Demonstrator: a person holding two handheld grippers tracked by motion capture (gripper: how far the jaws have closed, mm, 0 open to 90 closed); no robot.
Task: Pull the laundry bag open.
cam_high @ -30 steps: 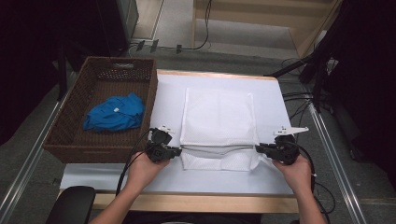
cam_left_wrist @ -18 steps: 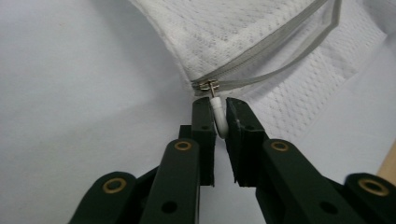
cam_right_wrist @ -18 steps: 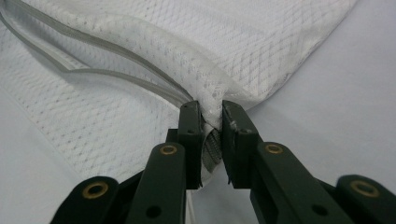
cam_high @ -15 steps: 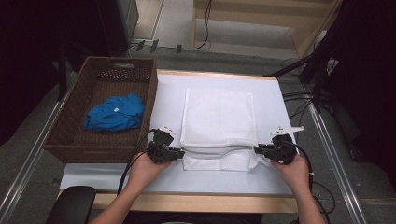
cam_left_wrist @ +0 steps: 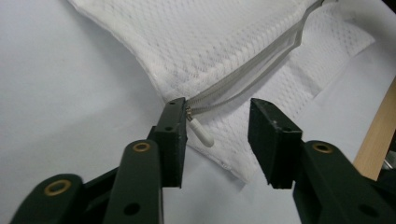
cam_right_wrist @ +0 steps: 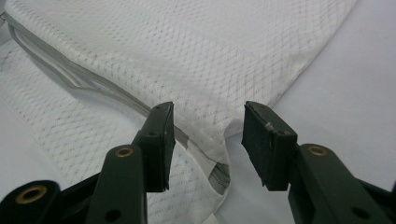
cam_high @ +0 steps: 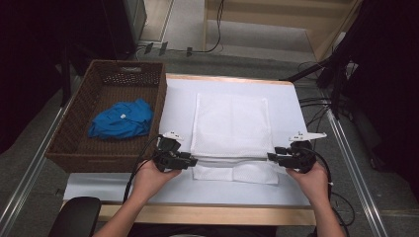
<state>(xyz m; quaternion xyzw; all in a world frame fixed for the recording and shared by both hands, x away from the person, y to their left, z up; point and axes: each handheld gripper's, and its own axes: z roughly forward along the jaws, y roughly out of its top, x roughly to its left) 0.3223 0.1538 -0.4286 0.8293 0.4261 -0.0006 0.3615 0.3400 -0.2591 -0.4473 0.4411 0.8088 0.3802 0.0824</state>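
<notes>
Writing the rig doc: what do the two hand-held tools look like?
Both are black two-jaw tools: left tool, right tool. Flat rectangular black pads, linkage arms with brass-coloured pivot bushings. A pale plate sits on top of each. A black cable trails from the left one. Forearms are bare, no sleeves.

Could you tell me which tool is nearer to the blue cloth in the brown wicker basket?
The left. The left tool sits just beside the brown wicker basket holding the blue cloth, at the white mesh bag's near-left corner; the right tool is at its far end.
</notes>
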